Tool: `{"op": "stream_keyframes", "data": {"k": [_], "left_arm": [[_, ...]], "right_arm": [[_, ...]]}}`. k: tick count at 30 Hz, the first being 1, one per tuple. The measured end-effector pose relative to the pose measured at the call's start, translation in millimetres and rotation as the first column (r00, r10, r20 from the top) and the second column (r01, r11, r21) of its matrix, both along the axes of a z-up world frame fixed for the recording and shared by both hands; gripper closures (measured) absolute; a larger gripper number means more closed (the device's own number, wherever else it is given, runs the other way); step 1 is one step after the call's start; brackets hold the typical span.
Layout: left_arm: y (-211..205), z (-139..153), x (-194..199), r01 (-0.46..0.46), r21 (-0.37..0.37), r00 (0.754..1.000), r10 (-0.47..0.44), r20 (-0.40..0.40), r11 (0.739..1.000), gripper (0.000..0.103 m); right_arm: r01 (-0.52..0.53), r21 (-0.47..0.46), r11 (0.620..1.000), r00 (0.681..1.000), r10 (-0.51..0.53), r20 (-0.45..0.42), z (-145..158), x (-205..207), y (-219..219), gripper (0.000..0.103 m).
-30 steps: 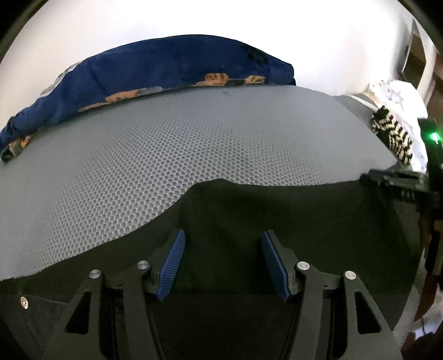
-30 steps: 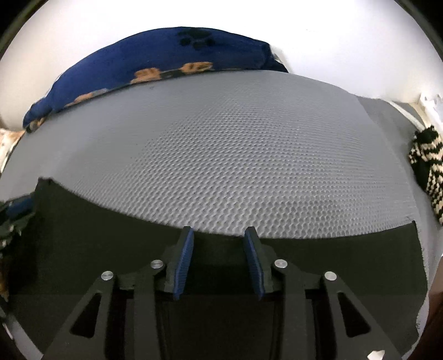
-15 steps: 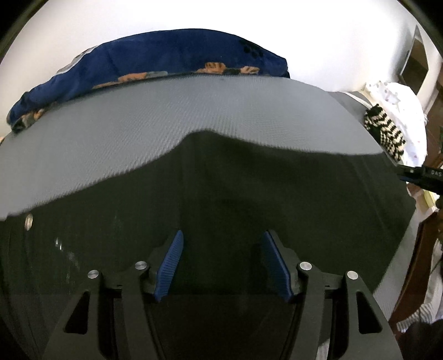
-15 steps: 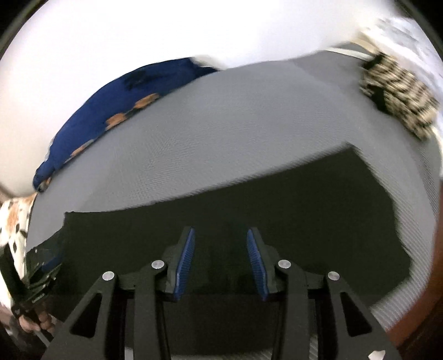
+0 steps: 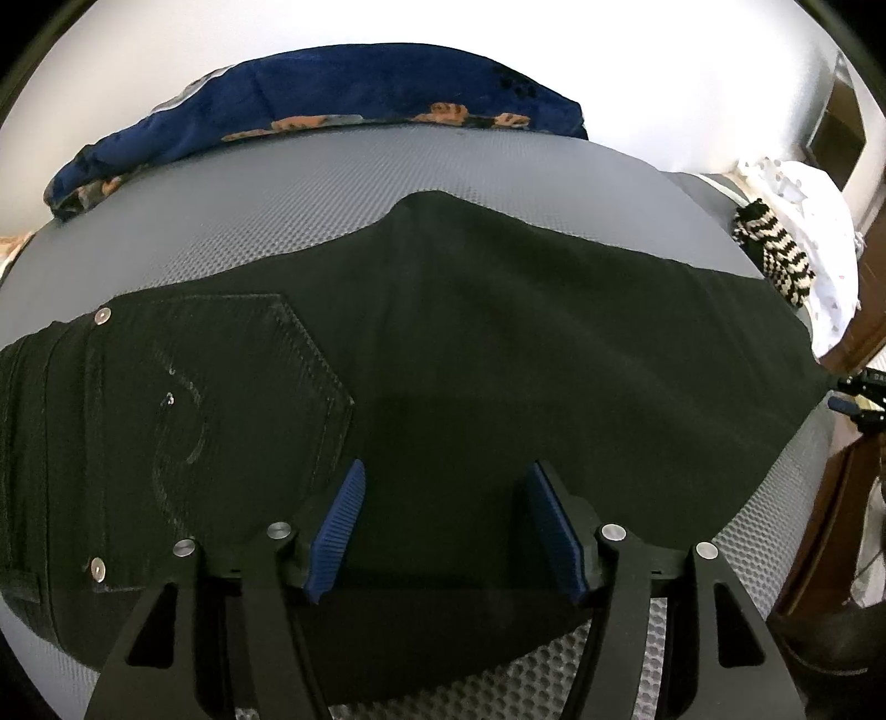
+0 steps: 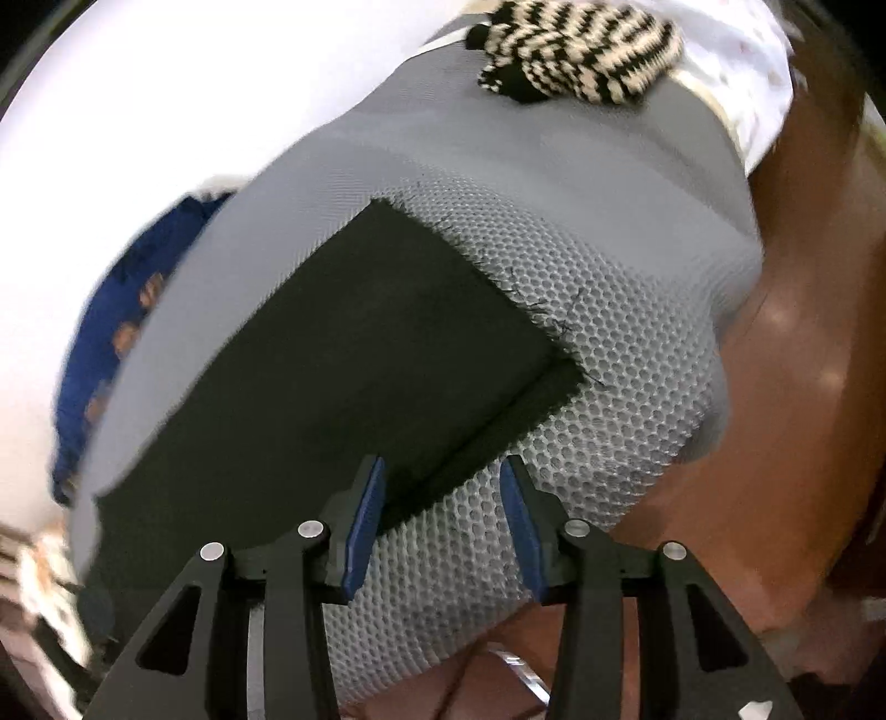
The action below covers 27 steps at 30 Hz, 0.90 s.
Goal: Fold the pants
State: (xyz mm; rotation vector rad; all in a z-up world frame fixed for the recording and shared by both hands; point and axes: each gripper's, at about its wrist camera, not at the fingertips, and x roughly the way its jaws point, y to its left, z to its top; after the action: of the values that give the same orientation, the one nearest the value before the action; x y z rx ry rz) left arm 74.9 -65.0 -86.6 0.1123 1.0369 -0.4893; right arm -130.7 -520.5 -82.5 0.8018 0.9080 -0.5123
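While the black pants point(image 5: 498, 354) lie flat across the gray honeycomb mattress point(image 5: 266, 210), your left claw point(image 5: 446, 526) hangs spread above them, just beside the back pocket point(image 5: 232, 399), gripping nothing. Your right claw point(image 6: 440, 520) is spread too, empty, over the pants' near edge by the hem point(image 6: 498, 310). Beyond the pants lie a blue blanket point(image 5: 343, 94) and a striped knit point(image 6: 581, 50).

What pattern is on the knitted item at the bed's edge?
Black-and-cream zigzag stripes on the knit, clearest in the right wrist view.
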Motion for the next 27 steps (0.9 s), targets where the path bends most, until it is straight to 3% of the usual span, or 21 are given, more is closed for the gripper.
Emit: {"op": "stream_keyframes", "data": {"k": [8,14,18,23,27], "left_arm": [[0,-1,-1,-0.041,-0.012,0.999,0.041,-0.007,0.999,0.038],[-3,-1,0,-0.046,-0.004,0.999,0.046,0.001,0.999,0.035],[-4,-3,0,-0.047,-0.009,0.999,0.047,0.011,0.999,0.033],[-5,-3,0,-0.041,-0.012,0.999,0.041,0.012,0.999,0.029],[-1,0,2,-0.035,-0.062,0.999,0.033,-0.034,0.997,0.025]], "right_arm": [[0.102,0.065,0.993,0.987,-0.109,0.119,-14,-7,-35,0.066],[0.153,0.103,0.983,0.970,-0.169,0.172,-20,-3,-52,0.081],[0.141,0.069,0.988,0.978,-0.150,0.147,-19,0,-49,0.093],[0.103,0.056,0.993,0.979,-0.112,0.170,-5,7,-41,0.094],[0.005,0.008,1.000,0.978,-0.007,0.209,21,31,-19,0.094]]}}
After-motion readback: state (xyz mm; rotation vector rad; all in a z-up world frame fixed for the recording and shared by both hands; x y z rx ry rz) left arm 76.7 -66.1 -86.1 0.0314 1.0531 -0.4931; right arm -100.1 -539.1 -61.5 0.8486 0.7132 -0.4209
